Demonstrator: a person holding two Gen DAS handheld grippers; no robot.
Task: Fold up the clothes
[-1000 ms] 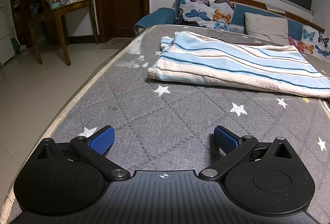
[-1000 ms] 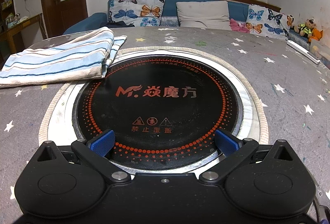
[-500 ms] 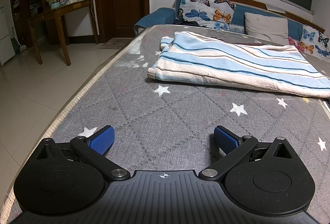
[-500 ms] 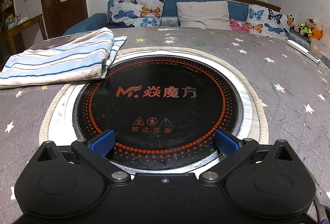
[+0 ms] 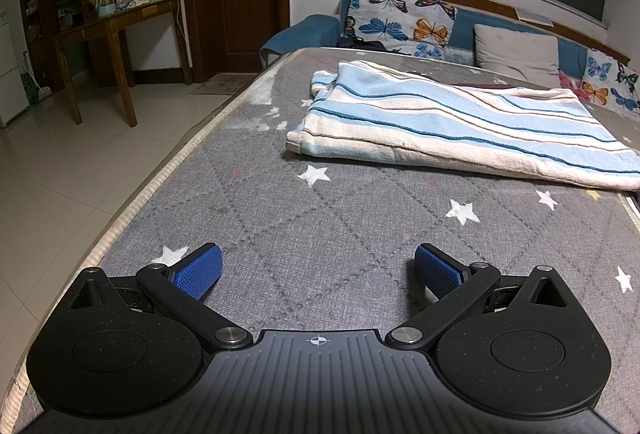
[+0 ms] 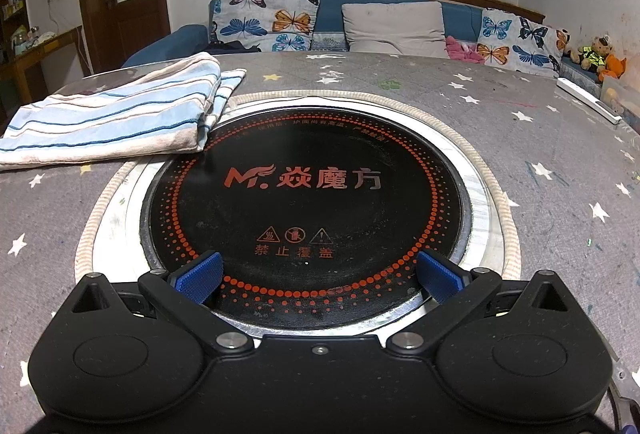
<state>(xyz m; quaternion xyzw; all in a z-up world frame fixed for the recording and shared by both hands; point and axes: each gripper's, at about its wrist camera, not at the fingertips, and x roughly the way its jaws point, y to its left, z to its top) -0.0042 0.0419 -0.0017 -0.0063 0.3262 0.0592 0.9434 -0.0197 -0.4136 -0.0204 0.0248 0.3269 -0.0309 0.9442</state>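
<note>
Striped cloth [image 5: 460,126] lies folded in layers on the star-print worktop [image 5: 320,218], seen from the left wrist near the worktop's left edge. The left claw [image 5: 316,270] rests low on the worktop short of it, fingers spread apart and holding nothing.

From the right wrist, the same cloth's corner overlaps the rim of the round cooktop [image 6: 308,202] set in the worktop's middle. The right claw [image 6: 318,276] sits over the cooktop's near rim, likewise apart and empty, well clear of the cloth, as fits a parked pose.

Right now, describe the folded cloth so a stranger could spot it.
Find the grey star-print table cover around the round black cooktop. At the cooktop's far left edge lies the folded cloth, the only blue-and-cream striped thing there.
</note>
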